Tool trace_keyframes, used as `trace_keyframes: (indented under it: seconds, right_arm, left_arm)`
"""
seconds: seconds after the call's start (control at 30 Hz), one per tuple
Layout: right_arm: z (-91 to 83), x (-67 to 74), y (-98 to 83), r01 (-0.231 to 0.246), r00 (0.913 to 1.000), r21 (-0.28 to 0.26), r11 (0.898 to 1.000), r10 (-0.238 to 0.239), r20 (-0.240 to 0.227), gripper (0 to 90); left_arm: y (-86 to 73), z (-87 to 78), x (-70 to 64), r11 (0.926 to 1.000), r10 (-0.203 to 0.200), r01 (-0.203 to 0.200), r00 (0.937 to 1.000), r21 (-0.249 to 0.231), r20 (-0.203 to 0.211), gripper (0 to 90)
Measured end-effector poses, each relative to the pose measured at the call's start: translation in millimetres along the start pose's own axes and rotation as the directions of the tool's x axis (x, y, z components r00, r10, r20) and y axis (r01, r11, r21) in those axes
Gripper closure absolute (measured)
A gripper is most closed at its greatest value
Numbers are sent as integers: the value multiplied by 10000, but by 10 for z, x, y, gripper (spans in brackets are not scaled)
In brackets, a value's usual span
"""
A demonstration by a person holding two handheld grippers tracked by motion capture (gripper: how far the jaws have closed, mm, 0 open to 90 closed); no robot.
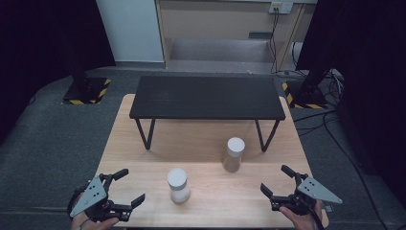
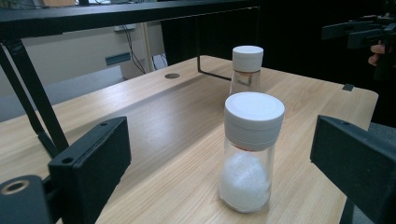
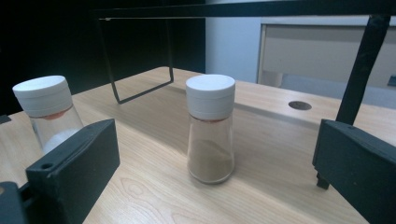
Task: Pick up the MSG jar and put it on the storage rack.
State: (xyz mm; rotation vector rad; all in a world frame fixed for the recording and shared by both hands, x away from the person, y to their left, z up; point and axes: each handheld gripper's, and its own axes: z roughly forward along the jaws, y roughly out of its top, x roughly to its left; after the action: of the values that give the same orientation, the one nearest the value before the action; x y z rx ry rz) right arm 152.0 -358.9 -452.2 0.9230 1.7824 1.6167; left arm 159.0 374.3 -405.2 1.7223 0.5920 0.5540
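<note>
Two shakers stand on my wooden bench [image 1: 143, 139], and I hold two tongs, one in each hand, at its near edge. At the far left, my left tongs [image 1: 128, 189] hover over the near left corner with the jaws spread wide and nothing between them; the grey three-cornered plate [image 1: 89, 196] sits on top of them, above my left hand [image 1: 93, 223]. Just to the right, well clear of those jaws, stands the first shaker, the salt shaker [image 1: 178, 185], upright, clear glass with a white cap and white grains filling its lower part. In the left gripper view it stands between my two black jaws but farther out, touching neither. Next to the right and a little farther from me is the second shaker, the brown-powder shaker [image 1: 233, 155], also upright with a white cap, its lower half holding tan powder; it stands near the right legs of the one black rack [image 1: 206, 98] that stretches across the far half of the bench. The two shakers are apart, not touching. In the right gripper view the brown-powder shaker stands ahead in the gap of the jaws, with the salt shaker off to the left behind one jaw. At the far right, my right tongs [image 1: 277, 181] hang over the near right corner, jaws wide apart and empty, in my right hand [image 1: 299, 218].
</note>
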Motion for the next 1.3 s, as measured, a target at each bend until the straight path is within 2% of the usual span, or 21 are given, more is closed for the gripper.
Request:
trace_keyframes:
  seconds: [0.23, 0.53, 0.8, 0.9, 0.93, 1.03, 1.13, 1.3]
  right_arm:
    - [1, -2, 0, 20, 10000, -3, 10000, -20, -59, 14]
    - [-3, -22, -6, -56, 9998, -17, 10000, 56, -181, 18]
    - [-4, -29, -10, -84, 9996, -48, 10000, 83, -277, 20]
    - [-7, -28, -9, -105, 9996, -40, 9999, 104, -265, 21]
    - [-10, -29, -13, -124, 9996, -60, 9999, 122, -263, 21]
    - [-14, -33, -16, -143, 9995, -68, 9999, 141, -270, 22]
    - [-12, -35, -14, -176, 9994, -42, 9998, 175, -288, 23]
    - [-16, -39, -18, -175, 9993, -94, 9998, 172, -323, 23]
  left_arm:
    - [-9, 5, -38, 9998, 131, -131, 9999, -120, 7, 30]
    - [-34, -39, -37, 9995, -53, 46, 9997, -320, -222, 23]
    - [-39, -44, -24, 9993, -141, 134, 9997, -346, -202, 18]
    - [-26, -68, -18, 9997, 33, -39, 9997, -245, -238, 18]
    - [-43, -76, 12, 9993, -172, 168, 9998, -348, -107, 18]
    - [-39, -85, 41, 9992, -290, 289, 9996, -271, -40, 19]
    - [-7, -81, 50, 9997, -206, 207, 9998, -101, 38, 19]
    - [50, -65, 57, 9998, -159, 161, 9995, -76, 267, 18]
